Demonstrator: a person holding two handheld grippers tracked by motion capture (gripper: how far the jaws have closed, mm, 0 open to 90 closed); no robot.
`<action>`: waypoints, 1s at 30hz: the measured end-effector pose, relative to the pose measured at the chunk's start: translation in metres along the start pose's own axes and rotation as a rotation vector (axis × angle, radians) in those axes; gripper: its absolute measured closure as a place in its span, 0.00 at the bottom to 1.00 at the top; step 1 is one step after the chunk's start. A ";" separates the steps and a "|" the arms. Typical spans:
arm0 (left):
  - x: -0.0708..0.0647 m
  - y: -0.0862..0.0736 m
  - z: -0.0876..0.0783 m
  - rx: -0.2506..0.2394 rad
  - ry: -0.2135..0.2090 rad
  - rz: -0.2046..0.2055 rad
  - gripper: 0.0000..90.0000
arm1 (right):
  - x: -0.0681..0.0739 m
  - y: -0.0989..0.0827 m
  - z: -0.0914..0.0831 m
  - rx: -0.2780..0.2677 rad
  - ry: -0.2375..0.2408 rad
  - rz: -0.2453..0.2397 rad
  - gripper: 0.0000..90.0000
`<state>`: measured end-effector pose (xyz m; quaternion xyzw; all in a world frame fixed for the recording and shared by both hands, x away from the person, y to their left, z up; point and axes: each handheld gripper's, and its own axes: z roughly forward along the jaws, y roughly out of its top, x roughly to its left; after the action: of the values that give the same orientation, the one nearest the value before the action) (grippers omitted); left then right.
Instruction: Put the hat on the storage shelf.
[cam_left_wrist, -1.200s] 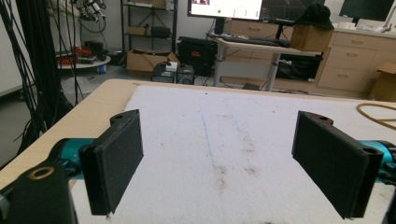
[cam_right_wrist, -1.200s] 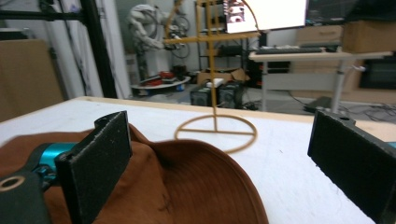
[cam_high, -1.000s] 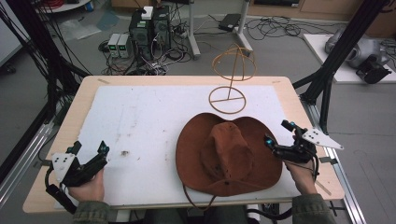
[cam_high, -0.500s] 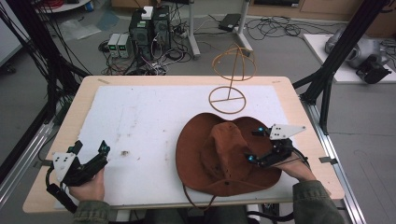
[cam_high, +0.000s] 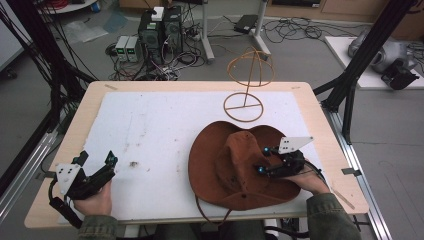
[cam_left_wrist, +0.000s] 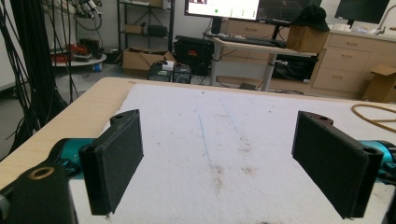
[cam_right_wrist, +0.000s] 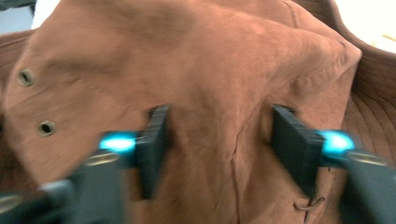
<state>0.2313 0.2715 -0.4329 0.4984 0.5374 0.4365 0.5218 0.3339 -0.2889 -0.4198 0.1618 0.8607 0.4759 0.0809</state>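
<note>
Left gripper (cam_high: 97, 159) first: you have it low at the near left corner of the table (cam_high: 60, 200), your left hand (cam_high: 95, 202) wrapped round its body, resting on the white mat (cam_high: 160, 130). Its jaws stand wide apart with nothing between them; in the left gripper view (cam_left_wrist: 219, 163) you look straight through the gap at bare, lightly stained mat running toward the far edge.

Moving right, a small dark speck (cam_high: 133, 163) lies on the mat just beyond that gripper.

Further right sits the brown suede hat (cam_high: 227, 165), crown up, on the near right part of the mat, its brim spread flat and a chin cord (cam_high: 205, 215) trailing off the near edge. Behind it, toward the far side, stands the wire hat stand (cam_high: 247, 85), its ring base on the mat, well clear of the brim.

Now your right gripper (cam_high: 263, 160): it's over the right side of the hat, your right hand (cam_high: 307, 180) lying on the brim. In the right gripper view (cam_right_wrist: 219, 140) the jaws are parted and straddle a fold of the crown (cam_right_wrist: 210, 84), pads against the suede on either side. Not closed on it; the picture is blurred.
</note>
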 end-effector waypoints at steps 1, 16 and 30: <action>0.000 0.000 0.000 0.001 -0.001 0.000 0.19 | 0.002 0.000 0.000 0.001 -0.021 -0.038 0.95; 0.001 0.000 0.000 -0.001 -0.001 -0.005 0.18 | 0.003 -0.004 -0.006 -0.047 -0.026 0.009 0.97; 0.000 0.000 0.002 0.000 -0.005 -0.010 0.18 | 0.009 0.003 -0.019 -0.189 -0.024 0.059 0.97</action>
<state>0.2333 0.2710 -0.4334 0.4970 0.5385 0.4325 0.5253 0.3204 -0.2996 -0.4073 0.1843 0.8058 0.5552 0.0920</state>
